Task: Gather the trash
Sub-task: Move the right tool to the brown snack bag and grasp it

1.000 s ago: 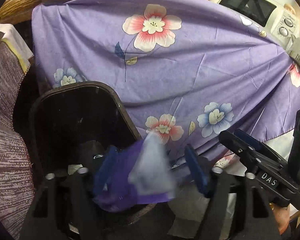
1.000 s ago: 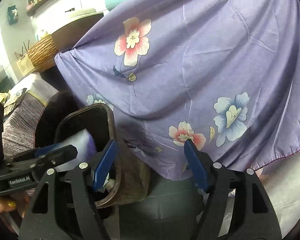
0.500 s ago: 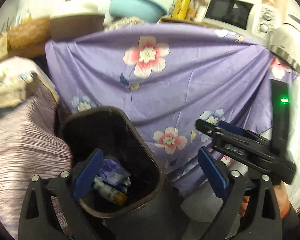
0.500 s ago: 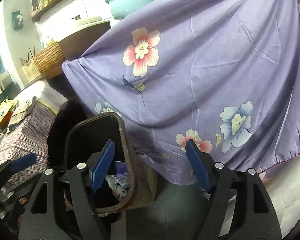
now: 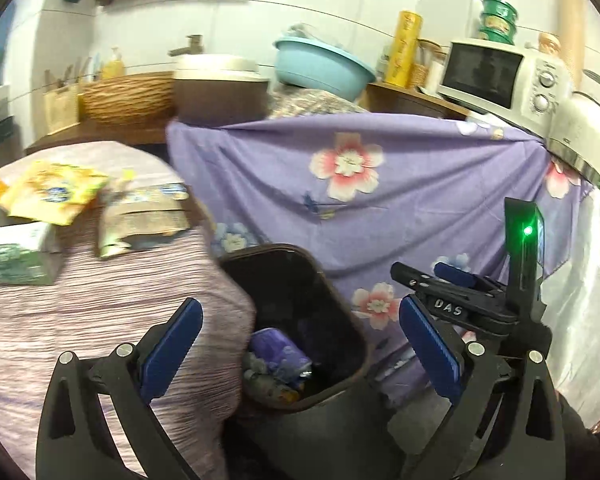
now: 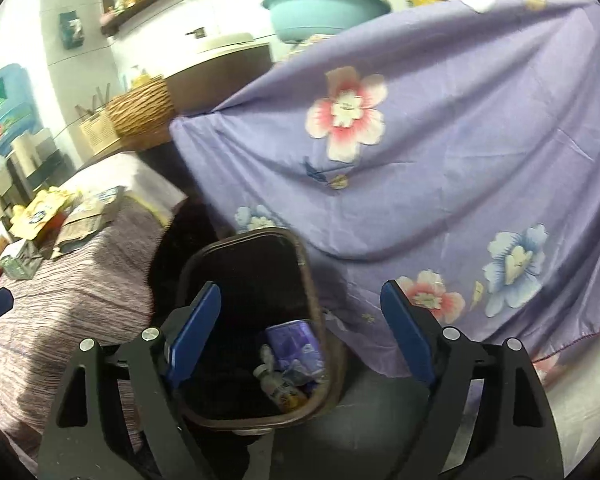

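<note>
Right now the dark bin point(image 5: 296, 320) stands on the floor, tucked between the purple flowered cloth point(image 5: 400, 184) that hangs behind it and the striped cloth point(image 5: 100, 312) covering the counter to its left. Inside the bin, near its front wall, lies a purple wrapper point(image 6: 296, 344) on top of a small bottle point(image 6: 276, 388) and other crumpled scraps.

Both claws hover above the bin. The left claw point(image 5: 300, 352) is spread wide with nothing between its blue pads point(image 5: 172, 344), and it hangs over the bin's near-left rim. The right claw point(image 6: 300, 344) is likewise spread and empty, its pads point(image 6: 194, 332) straddling the bin's opening; from the left wrist view it shows just right of the bin point(image 5: 452, 304).

More trash waits up on the counter, left of the bin and well apart from it: a yellow packet point(image 5: 56, 196), a brown pouch point(image 5: 144, 224) and a green-and-white carton point(image 5: 16, 256). Behind the flowered cloth stand a teal basin point(image 5: 324, 68) and a white microwave point(image 5: 500, 76).
</note>
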Demonstrator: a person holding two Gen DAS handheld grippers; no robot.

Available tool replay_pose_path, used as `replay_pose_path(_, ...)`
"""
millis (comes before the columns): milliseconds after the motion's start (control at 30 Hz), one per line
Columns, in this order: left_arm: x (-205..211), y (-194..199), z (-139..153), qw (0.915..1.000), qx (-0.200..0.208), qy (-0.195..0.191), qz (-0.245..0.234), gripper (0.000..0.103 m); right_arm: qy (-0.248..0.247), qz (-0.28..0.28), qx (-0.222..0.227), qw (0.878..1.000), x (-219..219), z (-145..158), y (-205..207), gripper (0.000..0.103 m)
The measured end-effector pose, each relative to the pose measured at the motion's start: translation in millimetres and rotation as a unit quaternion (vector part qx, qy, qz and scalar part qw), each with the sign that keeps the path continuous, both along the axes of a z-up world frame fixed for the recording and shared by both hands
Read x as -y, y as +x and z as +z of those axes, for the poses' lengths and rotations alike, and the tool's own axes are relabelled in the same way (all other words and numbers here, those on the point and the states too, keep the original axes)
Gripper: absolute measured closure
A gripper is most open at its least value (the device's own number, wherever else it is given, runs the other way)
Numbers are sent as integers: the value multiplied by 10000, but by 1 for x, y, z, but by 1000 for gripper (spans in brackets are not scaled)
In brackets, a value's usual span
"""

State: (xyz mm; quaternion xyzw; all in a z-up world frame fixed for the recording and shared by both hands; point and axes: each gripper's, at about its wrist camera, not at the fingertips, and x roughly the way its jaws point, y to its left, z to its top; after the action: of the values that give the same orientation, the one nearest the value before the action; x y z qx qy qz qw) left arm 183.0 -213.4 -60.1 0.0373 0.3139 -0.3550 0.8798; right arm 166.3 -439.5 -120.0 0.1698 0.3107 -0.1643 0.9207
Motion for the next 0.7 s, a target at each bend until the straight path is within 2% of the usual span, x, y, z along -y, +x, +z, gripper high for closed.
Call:
replay_pose_path(100, -21, 1, 3, 9996, 97, 94, 265, 5, 47, 269, 50, 9996, -18, 6, 10, 21)
replay_pose_path(267, -61, 5, 7, 9975, 132, 211, 666, 5, -148, 881, 142, 9959, -60, 17, 31, 21)
replay_pose_path(367, -86, 9, 6, 9945, 109, 366, 975, 5, -222, 1336, 180, 9906, -85, 23, 46, 21)
replay_pose_path(533, -133, 15, 6, 9885, 35, 463, 1440, 5, -371, 1987, 178, 9792, -127, 32, 78, 14)
replay_pose_path(700, -172, 16, 11, 9820, 33, 534, 1809, 5, -459, 2345, 181, 9709, -152, 39, 110, 14)
